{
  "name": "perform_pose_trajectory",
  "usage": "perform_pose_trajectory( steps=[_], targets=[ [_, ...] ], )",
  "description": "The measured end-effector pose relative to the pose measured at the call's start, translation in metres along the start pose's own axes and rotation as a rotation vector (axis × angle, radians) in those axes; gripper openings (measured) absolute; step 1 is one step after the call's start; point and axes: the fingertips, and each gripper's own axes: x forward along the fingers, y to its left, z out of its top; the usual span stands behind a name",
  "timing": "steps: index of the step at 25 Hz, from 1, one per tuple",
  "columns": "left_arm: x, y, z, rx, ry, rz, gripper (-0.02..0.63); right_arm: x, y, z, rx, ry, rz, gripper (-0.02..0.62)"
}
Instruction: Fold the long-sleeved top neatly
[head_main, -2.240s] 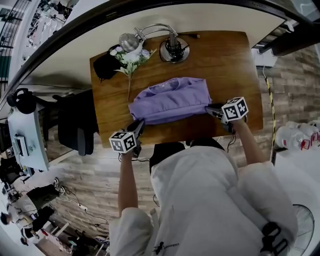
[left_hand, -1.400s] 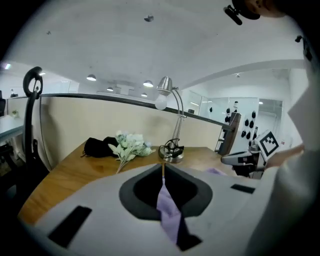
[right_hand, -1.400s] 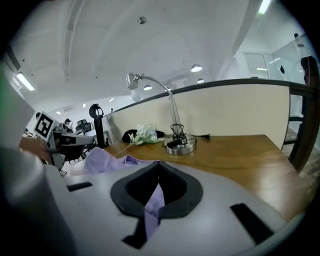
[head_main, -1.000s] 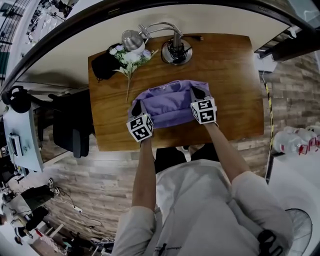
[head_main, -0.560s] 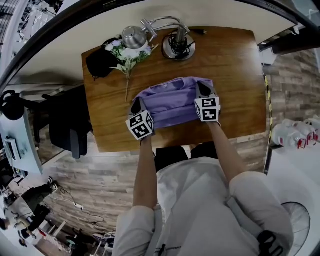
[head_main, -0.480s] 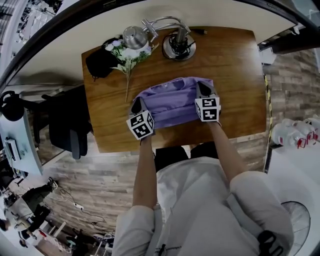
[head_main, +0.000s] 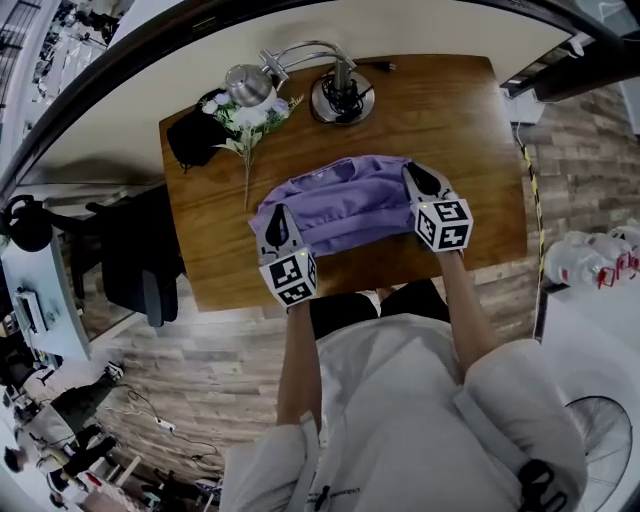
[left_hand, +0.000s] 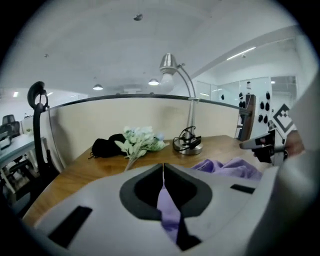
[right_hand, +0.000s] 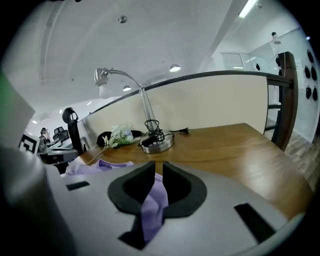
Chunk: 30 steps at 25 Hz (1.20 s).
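A purple long-sleeved top (head_main: 340, 205) lies folded into a band across the wooden table (head_main: 450, 110). My left gripper (head_main: 277, 215) is at the top's left end, shut on a fold of purple cloth (left_hand: 167, 205) that runs up between its jaws. At the right end is my right gripper (head_main: 415, 172). Its jaws have just been opening a little: a thin slit shows at their tips, but purple cloth (right_hand: 152, 205) still fills the gap lower down. The rest of the top (left_hand: 230, 167) (right_hand: 97, 165) lies beyond each gripper.
A chrome desk lamp (head_main: 340, 95) stands at the table's back, with a white flower sprig (head_main: 250, 115) and a black pouch (head_main: 190, 140) to its left. A black office chair (head_main: 140, 260) is beside the table's left edge. Bare wood stretches to the right of the top.
From the table's near edge both grippers went forward over the top. Since then the left has drawn back toward me and the right has shifted right; both still have cloth in them.
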Motion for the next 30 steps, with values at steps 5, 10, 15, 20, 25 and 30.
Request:
perform_pose_trajectory(
  steps=[5, 10, 15, 20, 25, 30],
  targets=[
    [0.01, -0.065, -0.022, -0.098, 0.052, -0.077, 0.025, -0.024, -0.033, -0.044, 0.099, 0.081, -0.016, 0.083],
    [0.022, -0.091, -0.048, -0.147, 0.136, -0.083, 0.025, -0.025, -0.031, -0.076, 0.242, 0.127, 0.044, 0.143],
    [0.032, -0.096, -0.074, -0.12, 0.218, -0.072, 0.025, -0.013, -0.028, -0.087, 0.306, 0.178, 0.087, 0.189],
    [0.04, -0.099, -0.082, -0.084, 0.298, -0.05, 0.025, -0.004, -0.022, -0.096, 0.252, 0.295, 0.07, 0.149],
    [0.04, -0.101, -0.081, -0.089, 0.309, -0.059, 0.025, -0.006, -0.03, -0.095, 0.368, 0.307, 0.093, 0.06],
    [0.042, -0.098, -0.082, -0.091, 0.322, -0.062, 0.025, -0.018, -0.021, -0.079, 0.436, 0.232, 0.148, 0.046]
  ],
)
